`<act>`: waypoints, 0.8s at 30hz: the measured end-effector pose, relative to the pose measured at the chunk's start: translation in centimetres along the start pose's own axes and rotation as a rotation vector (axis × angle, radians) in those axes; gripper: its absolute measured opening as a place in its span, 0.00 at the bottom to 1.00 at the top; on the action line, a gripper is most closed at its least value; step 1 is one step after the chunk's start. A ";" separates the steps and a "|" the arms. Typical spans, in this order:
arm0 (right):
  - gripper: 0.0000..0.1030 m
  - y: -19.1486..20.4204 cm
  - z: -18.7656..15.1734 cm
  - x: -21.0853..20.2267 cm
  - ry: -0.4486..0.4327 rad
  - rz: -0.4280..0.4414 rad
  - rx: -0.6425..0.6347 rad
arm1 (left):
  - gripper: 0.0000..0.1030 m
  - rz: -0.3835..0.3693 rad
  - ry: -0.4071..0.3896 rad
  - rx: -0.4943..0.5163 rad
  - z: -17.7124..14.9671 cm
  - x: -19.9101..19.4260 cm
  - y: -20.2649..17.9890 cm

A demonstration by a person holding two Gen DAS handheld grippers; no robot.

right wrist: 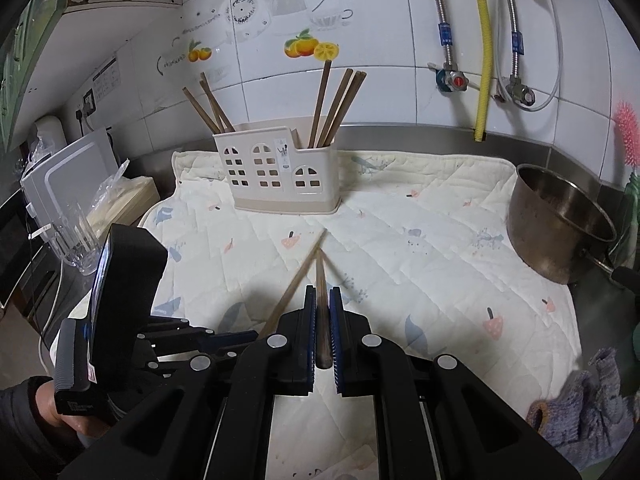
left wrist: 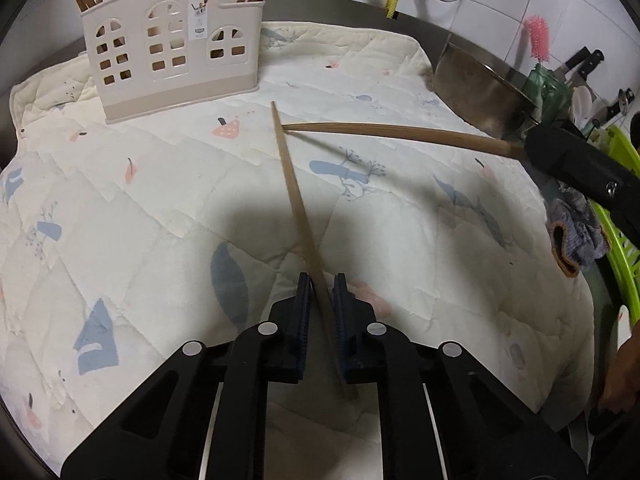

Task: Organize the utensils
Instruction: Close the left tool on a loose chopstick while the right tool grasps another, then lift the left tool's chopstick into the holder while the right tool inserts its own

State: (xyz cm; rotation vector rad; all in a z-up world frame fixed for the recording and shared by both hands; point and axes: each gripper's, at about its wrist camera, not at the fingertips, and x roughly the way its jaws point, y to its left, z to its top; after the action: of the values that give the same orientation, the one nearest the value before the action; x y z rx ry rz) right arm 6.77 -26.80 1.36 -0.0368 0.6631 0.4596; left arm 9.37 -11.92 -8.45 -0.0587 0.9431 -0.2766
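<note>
A cream utensil holder [left wrist: 168, 52] [right wrist: 276, 172] stands at the back of the quilted mat [left wrist: 140, 208], with several brown chopsticks upright in its left and right compartments. My left gripper [left wrist: 322, 286] is shut on a wooden chopstick [left wrist: 292, 188] that points away toward the holder. In the right wrist view the left gripper [right wrist: 244, 336] comes in from the left with that chopstick [right wrist: 296, 276]. My right gripper [right wrist: 322, 292] is shut on a second chopstick [right wrist: 320, 280], which the left wrist view shows as a chopstick [left wrist: 400, 134] reaching in from the right gripper [left wrist: 532, 148]. The two tips nearly cross above the mat.
A steel pot [right wrist: 560, 220] [left wrist: 480, 92] sits at the mat's right edge. A grey knitted cloth [right wrist: 592, 408] and a green rack [left wrist: 624, 240] lie beyond the right side. A clear glass container [right wrist: 76, 240] and a white appliance [right wrist: 64, 176] stand to the left. The tiled wall carries pipes and a yellow hose [right wrist: 486, 52].
</note>
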 end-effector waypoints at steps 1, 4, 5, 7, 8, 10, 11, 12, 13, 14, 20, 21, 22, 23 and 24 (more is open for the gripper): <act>0.06 0.0 0.1 -0.1 -0.003 -0.001 -0.003 | 0.09 -0.001 -0.003 0.001 0.0 -0.2 0.2; 0.06 0.1 0.5 -0.4 -0.014 -0.005 -0.014 | 0.06 0.010 -0.027 0.002 0.3 -1.6 1.0; 0.06 0.1 0.6 -0.4 -0.017 -0.006 -0.015 | 0.06 0.014 -0.038 0.000 0.4 -2.1 1.3; 0.06 0.1 1.0 -0.6 -0.025 -0.008 -0.020 | 0.06 0.026 -0.068 -0.006 0.9 -3.4 2.2; 0.06 0.1 1.3 -0.8 -0.033 -0.010 -0.024 | 0.06 0.033 -0.082 -0.006 1.1 -4.0 2.6; 0.06 0.0 1.8 -1.0 -0.044 -0.012 -0.030 | 0.06 0.045 -0.115 -0.002 1.8 -5.5 3.4; 0.06 0.0 2.1 -1.2 -0.051 -0.012 -0.033 | 0.06 0.051 -0.127 0.001 2.1 -6.0 3.6; 0.06 -0.1 2.6 -1.4 -0.059 -0.010 -0.035 | 0.06 0.057 -0.146 0.009 2.6 -6.8 3.8; 0.06 -0.1 2.9 -1.5 -0.063 -0.004 -0.036 | 0.06 0.063 -0.163 0.016 3.0 -7.5 4.1; 0.06 -0.2 3.2 -1.5 -0.067 0.001 -0.036 | 0.06 0.068 -0.183 0.027 3.6 -8.3 4.3; 0.06 0.1 6.1 -1.4 -0.086 0.022 -0.072 | 0.06 0.047 -0.246 0.071 5.9 -11.0 4.9; 0.06 0.2 6.5 -1.3 -0.087 0.025 -0.077 | 0.06 0.043 -0.249 0.087 6.2 -11.1 4.8; 0.06 0.2 6.8 -1.2 -0.086 0.027 -0.081 | 0.06 0.044 -0.249 0.093 6.5 -11.2 4.9; 0.06 0.3 7.3 -1.1 -0.085 0.032 -0.085 | 0.06 0.043 -0.246 0.097 6.6 -11.2 5.0; 0.06 0.3 7.6 -0.9 -0.084 0.036 -0.087 | 0.06 0.031 -0.243 0.099 6.8 -11.2 5.2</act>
State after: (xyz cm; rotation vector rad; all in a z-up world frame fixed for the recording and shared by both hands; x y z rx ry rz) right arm 10.44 -25.58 7.97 -0.0876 0.5622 0.5215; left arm 9.72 -4.51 3.57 0.0136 0.6877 -0.2800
